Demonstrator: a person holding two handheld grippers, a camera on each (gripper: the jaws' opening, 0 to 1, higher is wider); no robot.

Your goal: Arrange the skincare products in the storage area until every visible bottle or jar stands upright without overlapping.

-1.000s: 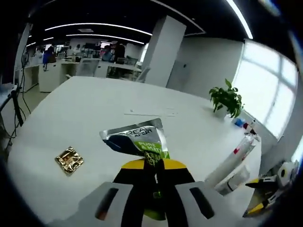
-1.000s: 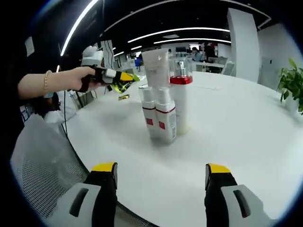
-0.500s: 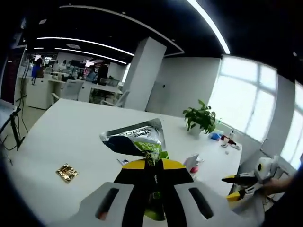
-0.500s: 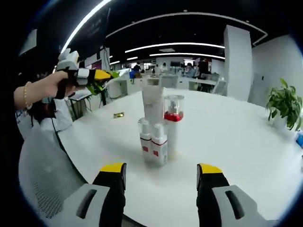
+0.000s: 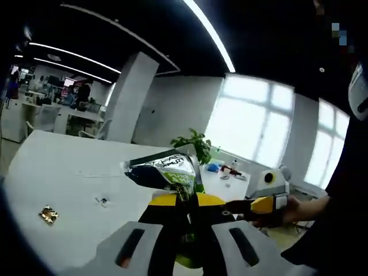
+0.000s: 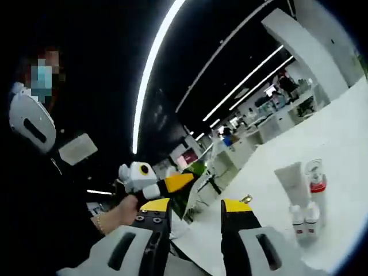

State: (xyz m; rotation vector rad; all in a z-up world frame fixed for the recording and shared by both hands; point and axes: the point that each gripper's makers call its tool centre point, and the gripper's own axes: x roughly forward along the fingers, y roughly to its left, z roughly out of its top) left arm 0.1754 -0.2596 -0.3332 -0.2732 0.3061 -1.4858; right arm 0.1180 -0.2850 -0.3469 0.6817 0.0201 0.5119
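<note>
My left gripper still pinches the silver sachet but has swung toward the windows, and my right gripper, jaws apart, has lifted away from the bottles.

Silver-green sachet — partly legible "L'OREAL" along its top edge, smaller print unreadable

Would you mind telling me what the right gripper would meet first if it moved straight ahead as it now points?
Probably the left gripper, which crosses just beyond the open right gripper; depth is unclear, so it might pass beside it.
</note>
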